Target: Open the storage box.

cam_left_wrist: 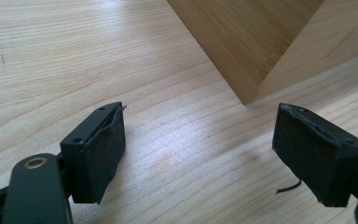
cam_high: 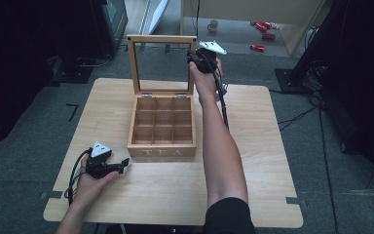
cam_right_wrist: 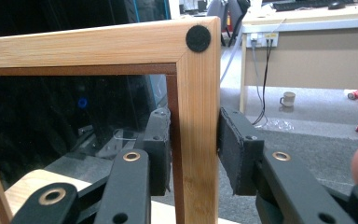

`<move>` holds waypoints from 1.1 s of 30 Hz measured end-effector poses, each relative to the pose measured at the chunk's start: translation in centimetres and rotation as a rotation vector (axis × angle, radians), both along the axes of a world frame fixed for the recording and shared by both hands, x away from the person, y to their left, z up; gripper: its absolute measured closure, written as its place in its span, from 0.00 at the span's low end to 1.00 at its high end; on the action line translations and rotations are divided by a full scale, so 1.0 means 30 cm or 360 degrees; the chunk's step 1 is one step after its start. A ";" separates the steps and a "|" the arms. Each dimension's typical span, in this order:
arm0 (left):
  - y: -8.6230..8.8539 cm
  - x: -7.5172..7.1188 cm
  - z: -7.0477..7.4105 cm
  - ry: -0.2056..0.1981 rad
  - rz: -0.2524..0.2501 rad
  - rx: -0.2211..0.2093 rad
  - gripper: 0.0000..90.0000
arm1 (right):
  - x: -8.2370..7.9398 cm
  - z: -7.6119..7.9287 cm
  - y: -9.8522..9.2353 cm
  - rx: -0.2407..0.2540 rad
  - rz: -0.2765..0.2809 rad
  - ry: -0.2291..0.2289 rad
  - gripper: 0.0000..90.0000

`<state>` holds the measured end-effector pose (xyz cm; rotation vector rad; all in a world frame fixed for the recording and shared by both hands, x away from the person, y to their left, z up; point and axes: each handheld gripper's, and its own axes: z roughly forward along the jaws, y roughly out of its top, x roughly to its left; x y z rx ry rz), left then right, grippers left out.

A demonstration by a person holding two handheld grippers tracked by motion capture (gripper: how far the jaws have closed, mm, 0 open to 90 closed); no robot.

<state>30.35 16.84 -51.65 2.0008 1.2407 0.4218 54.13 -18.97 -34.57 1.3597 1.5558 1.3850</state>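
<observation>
Grey carpet (cam_high: 29, 161) runs all round a pale wooden table (cam_high: 253, 195) with rounded corners; beyond its far edge stand a desk (cam_right_wrist: 307, 42) with a mug (cam_right_wrist: 287, 99) on the floor beside it and some red cans (cam_high: 263, 35) scattered near; dark equipment lines the left and right sides of the room.

On the table, set towards the far edge and a little left of centre, sits a wooden tea box (cam_high: 161, 152) marked TEA on its front wall, its nine compartments (three rows of three) looking bare; its lid (cam_high: 134, 63), a wooden frame round a glass pane, stands upright on hinges at the box's back.

Reaching up the right side of the box, the person's right forearm (cam_high: 221, 156) carries the right gripper (cam_high: 200, 57) to the lid's upper right corner; in the right gripper view its pads (cam_right_wrist: 235, 149) sit on either side of the frame's upright, clamped on it just below a round black bumper (cam_right_wrist: 198, 38).

Near the table's near left corner the left hand (cam_high: 90, 183) rests on the wood with the left gripper (cam_high: 121, 165) pointing at the box's near left corner; in the left gripper view its jaws stand wide apart over bare table with nothing between them, the box corner (cam_left_wrist: 249, 95) just ahead.
</observation>
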 end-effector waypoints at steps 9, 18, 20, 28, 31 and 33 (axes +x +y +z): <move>-0.005 -0.001 0.000 -0.0010 0.0035 0.0032 0.19 | 0.058 -0.007 0.004 0.0072 -0.0039 0.0080 0.73; -0.017 -0.002 -0.002 -0.0017 0.0041 0.0100 0.15 | 0.076 -0.003 0.005 0.0082 -0.0048 0.0128 0.73; -0.017 -0.002 -0.002 -0.0019 0.0039 0.0099 0.15 | 0.079 -0.002 0.005 0.0100 -0.0054 0.0145 0.72; -0.016 -0.001 -0.002 -0.0014 0.0029 0.0088 0.16 | 0.056 -0.017 -0.012 0.0143 -0.0025 0.0188 0.50; -0.018 -0.001 -0.002 -0.0013 0.0026 0.0097 0.16 | 0.041 -0.038 -0.024 0.0160 -0.0015 0.0243 0.37; -0.018 -0.001 -0.002 -0.0013 0.0026 0.0098 0.16 | 0.023 -0.055 -0.029 0.0118 -0.0001 0.0273 0.30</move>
